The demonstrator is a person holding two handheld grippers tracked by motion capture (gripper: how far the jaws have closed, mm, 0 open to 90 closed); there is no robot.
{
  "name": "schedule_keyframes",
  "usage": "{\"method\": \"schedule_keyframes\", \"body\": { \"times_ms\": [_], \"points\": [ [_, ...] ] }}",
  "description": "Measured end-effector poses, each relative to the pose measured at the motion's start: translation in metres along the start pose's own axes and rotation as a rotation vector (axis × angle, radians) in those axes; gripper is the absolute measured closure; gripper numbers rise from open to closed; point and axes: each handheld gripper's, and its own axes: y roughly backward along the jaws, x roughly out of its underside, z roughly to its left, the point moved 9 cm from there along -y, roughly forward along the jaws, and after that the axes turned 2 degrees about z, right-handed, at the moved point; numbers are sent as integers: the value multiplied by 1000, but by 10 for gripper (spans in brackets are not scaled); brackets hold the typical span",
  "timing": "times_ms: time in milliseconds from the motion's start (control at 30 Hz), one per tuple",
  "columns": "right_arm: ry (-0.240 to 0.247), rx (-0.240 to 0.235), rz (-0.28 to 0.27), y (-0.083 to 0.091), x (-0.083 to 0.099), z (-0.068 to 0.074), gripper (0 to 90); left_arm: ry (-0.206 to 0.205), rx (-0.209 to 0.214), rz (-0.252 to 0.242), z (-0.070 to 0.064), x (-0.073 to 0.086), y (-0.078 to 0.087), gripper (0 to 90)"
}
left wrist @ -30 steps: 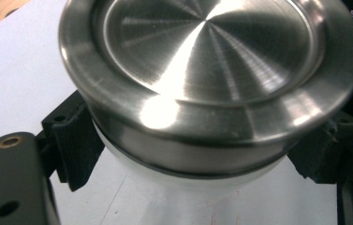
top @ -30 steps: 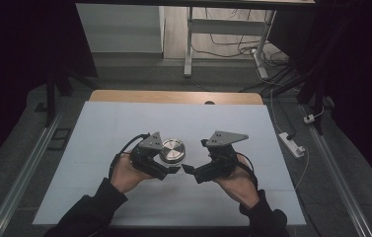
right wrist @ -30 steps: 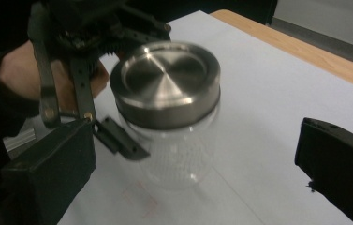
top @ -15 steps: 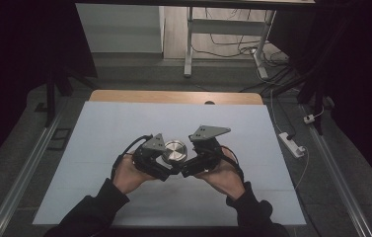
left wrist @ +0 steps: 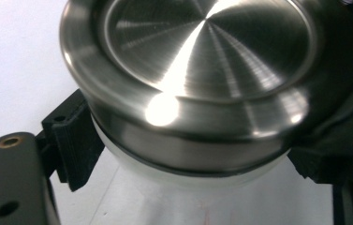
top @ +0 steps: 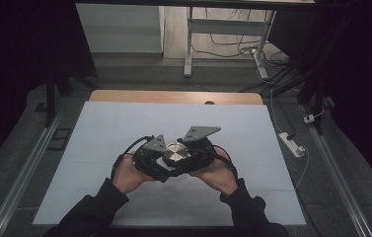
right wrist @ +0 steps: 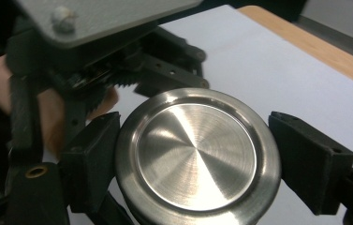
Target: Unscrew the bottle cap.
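Steel-lidded jar (top: 175, 153) stands upright near the middle of the white table (top: 99, 128), lid facing up, axis vertical. My left gripper (top: 160, 163) clamps its pale body; my right gripper (right wrist: 190, 164) brackets the lid, jaws just beside its rim.

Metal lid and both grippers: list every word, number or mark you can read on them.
None can be read.
The metal lid shows bare brushed steel, no lettering.
The left gripper and right gripper show plain black jaws and grey plates with screw holes, no labels.
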Motion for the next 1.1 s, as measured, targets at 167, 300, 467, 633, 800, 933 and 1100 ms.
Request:
{"method": "schedule_keyframes", "body": {
  "times_ms": [167, 300, 467, 633, 800, 933, 1100],
  "points": [
    [86, -141, 3, 7, 3, 4, 194, -55, 88, -15, -10, -1, 1, 156],
    [160, -315, -38, 14, 7, 11, 190, -100, 168, -43, -20, -2, 3, 156],
    [128, -294, -57, 16, 5, 9, 34, -68, 100, -46, -13, -4, 5, 156],
    [49, -107, -20, 21, -4, 3, 9, 30, -6, -54, 3, -2, 7, 156],
    [13, 38, 5, 12, -5, 2, 62, 59, -50, -37, 8, 2, 5, 155],
    [5, 74, 1, 4, -5, 4, 126, 48, -54, -25, 5, 0, 4, 155],
    [6, 53, -4, 5, -4, 5, 194, 23, -4, -34, 0, 0, 5, 156]
  ]
}}
